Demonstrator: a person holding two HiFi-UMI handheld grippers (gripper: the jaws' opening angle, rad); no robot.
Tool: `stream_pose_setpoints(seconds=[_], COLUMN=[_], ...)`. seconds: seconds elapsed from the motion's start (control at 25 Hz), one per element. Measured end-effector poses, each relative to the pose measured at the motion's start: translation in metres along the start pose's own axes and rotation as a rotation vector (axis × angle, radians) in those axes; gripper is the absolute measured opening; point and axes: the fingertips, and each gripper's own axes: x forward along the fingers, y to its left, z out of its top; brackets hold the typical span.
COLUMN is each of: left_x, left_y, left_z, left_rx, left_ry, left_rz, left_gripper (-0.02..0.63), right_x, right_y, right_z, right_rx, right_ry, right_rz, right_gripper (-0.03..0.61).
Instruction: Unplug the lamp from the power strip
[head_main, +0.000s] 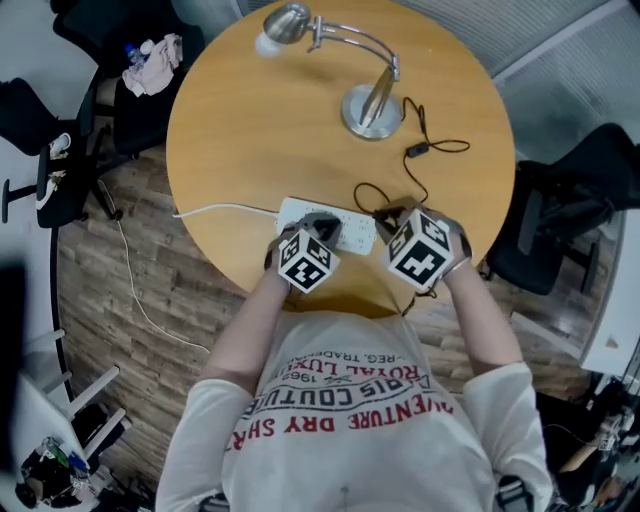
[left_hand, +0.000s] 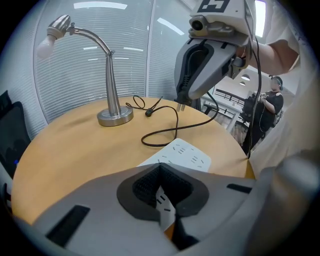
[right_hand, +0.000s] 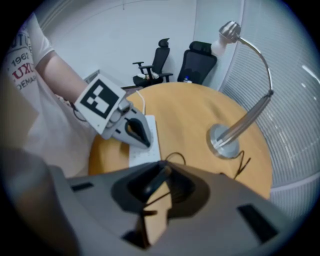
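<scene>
We're over the round wooden table (head_main: 250, 130), and it fills the head view. Below it comes the person's white T-shirt (head_main: 345, 410), its print upside down to us: "ROYAL LUXU", "COUTURE", "ADVENTURE" and "DRY SHR" can be made out, the rest is too small to tell. The silver lamp (head_main: 368, 108) stands upright toward the table's 1 o'clock. The white power strip (head_main: 355, 232) lies flat at the 6 o'clock edge; we can read no writing on it.

Now the fingers. The left gripper (right_hand: 146, 141) has its fingers clenched tip to tip, and those tips press down on the strip. At its 3 o'clock, the right gripper (left_hand: 181, 97) is clamped on the lamp's plug (left_hand: 181, 106), whose prongs point down, clear of the strip. The thin black cord (head_main: 440, 146) loops from the plug across the table to the lamp's base.
</scene>
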Motion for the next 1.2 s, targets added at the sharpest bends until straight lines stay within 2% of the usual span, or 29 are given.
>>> stream_pose_setpoints(seconds=[0.24, 0.44, 0.6, 0.88, 1.2], left_x=[0.000, -0.005, -0.017, -0.060, -0.141], left_y=[0.000, 0.002, 0.006, 0.000, -0.034], left_z=[-0.001, -0.004, 0.002, 0.051, 0.123], left_rx=[0.005, 0.019, 0.002, -0.052, -0.002], left_ry=[0.003, 0.016, -0.008, -0.210, -0.503], left_rz=[0.012, 0.059, 0.097, 0.160, 0.217], left_gripper=[0.028, 0.028, 0.028, 0.028, 0.028], right_x=[-0.014, -0.040, -0.054, -0.082, -0.125], right_y=[0.007, 0.008, 0.009, 0.012, 0.018], right_z=[0.002, 0.015, 0.013, 0.013, 0.023], right_rx=[0.076, 0.241, 0.311, 0.334, 0.301], right_ry=[-0.123, -0.358, -0.468, -0.630, -0.834], right_rz=[-0.037, -0.112, -0.170, -0.229, -0.286], right_gripper=[0.072, 0.072, 0.072, 0.072, 0.073])
